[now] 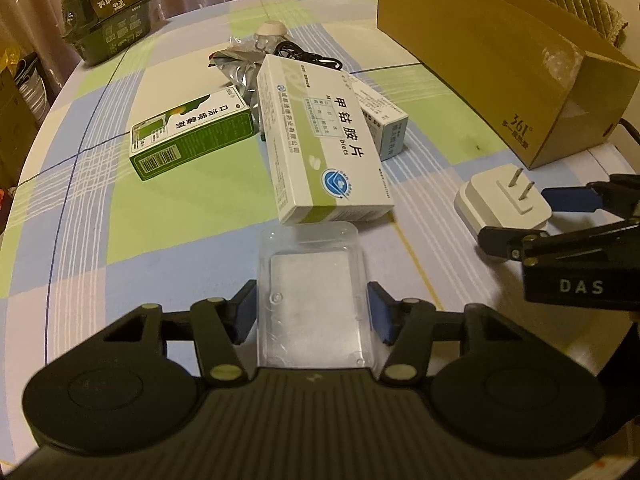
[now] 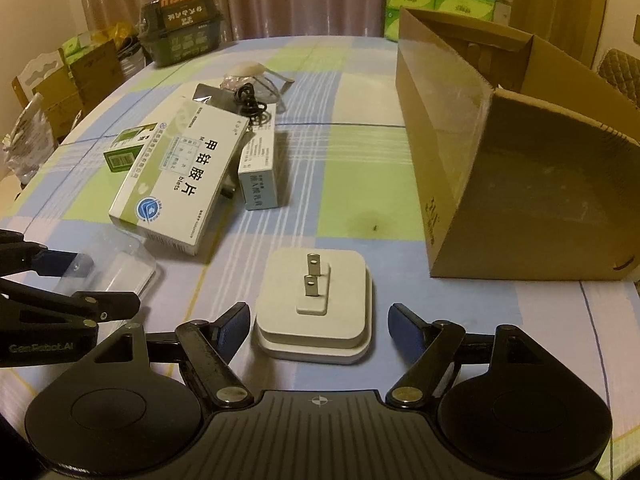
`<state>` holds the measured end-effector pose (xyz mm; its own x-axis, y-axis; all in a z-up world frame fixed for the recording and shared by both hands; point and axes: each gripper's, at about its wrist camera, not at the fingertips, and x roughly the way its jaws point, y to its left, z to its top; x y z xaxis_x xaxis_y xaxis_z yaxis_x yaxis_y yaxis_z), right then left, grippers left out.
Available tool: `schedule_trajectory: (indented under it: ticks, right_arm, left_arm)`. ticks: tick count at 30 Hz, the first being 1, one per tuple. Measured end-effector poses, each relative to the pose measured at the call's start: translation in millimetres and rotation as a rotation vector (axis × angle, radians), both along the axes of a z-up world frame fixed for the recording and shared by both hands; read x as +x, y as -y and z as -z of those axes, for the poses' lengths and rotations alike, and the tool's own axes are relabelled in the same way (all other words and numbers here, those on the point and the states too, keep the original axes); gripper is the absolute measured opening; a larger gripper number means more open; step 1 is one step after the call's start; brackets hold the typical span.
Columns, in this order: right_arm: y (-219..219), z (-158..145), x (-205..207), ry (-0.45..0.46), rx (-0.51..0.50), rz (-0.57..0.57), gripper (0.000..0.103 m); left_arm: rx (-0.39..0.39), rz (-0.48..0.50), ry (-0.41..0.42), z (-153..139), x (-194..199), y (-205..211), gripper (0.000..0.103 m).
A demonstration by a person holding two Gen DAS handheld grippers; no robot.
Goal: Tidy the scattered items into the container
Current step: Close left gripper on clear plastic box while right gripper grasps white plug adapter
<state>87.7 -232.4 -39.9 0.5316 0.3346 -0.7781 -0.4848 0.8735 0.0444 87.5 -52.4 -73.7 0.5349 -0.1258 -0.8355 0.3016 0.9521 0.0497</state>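
Note:
A clear plastic case lies on the checked tablecloth between the fingers of my left gripper. Both blue pads press on its sides, so the gripper is shut on it. In the right wrist view the case and the left gripper show at the left edge. A white charger plug lies prongs up between the fingers of my right gripper, which is open, with a gap at its right pad. The open cardboard box stands to the right.
A large white-green medicine box, a green box, a small white-blue box, a foil pouch and a black cable lie mid-table. A dark green food box sits at the far edge.

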Motion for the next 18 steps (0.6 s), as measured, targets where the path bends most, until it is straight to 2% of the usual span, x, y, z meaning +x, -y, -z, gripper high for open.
schedule_trajectory:
  ticks: [9,11,18]
  right_arm:
    - [-2,6,4,0.0,-0.021,0.001,0.073]
    - [-2,7,3,0.006,-0.031,-0.008,0.063]
    - [1,1,-5,0.022,-0.01,-0.024,0.062]
  left_arm:
    - [-0.006,-0.007,0.006,-4,-5,-1,0.052]
    - [-0.007,-0.009,0.009,-6,-7,-1,0.052]
    - [-0.017,-0.017,0.016,-13,-14,0,0.052]
